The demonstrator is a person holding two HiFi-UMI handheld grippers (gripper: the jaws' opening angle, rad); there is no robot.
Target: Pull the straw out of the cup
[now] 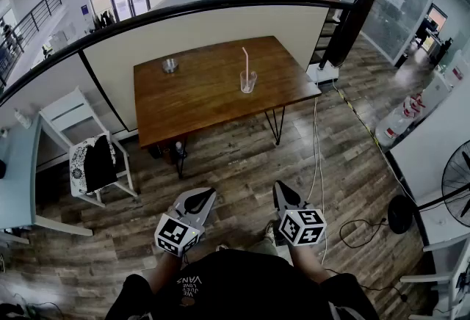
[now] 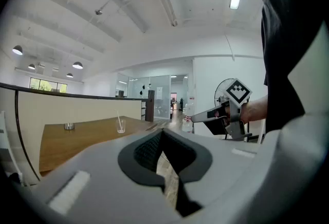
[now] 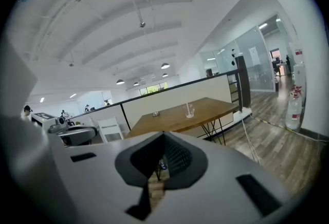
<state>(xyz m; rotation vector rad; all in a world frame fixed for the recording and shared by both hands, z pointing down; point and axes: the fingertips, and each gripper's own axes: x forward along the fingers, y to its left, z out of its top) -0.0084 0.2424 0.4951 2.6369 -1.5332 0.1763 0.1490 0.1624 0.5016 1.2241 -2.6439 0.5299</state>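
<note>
At the far left a white chair [image 1: 77,136] stands on the plank floor [image 1: 242,157] with a dark garment [image 1: 98,161] draped over its seat. Just to its right begins the brown wooden surface [image 1: 198,102], backed against a low cream partition. A small metal dish [image 1: 170,65] sits near the surface's far left corner. Below, close to the person's body and over the floor, the left tool [image 1: 202,195] is held nearly level; its own view shows the two dark pads pressed together with nothing between them. Further right on the surface, near its right end and well apart from the dish, stands the clear cup [image 1: 248,82], upright, with the pale pink straw [image 1: 245,60] inside it, rising above the rim and leaning slightly left. The right tool [image 1: 283,194] is held beside the left one, tipped a little downward, its jaws likewise closed on nothing. Both tools are well apart from the cup. A white cable [image 1: 316,150] trails across the floor right of the surface, and a fan [image 1: 459,183] shows at the right edge.
</note>
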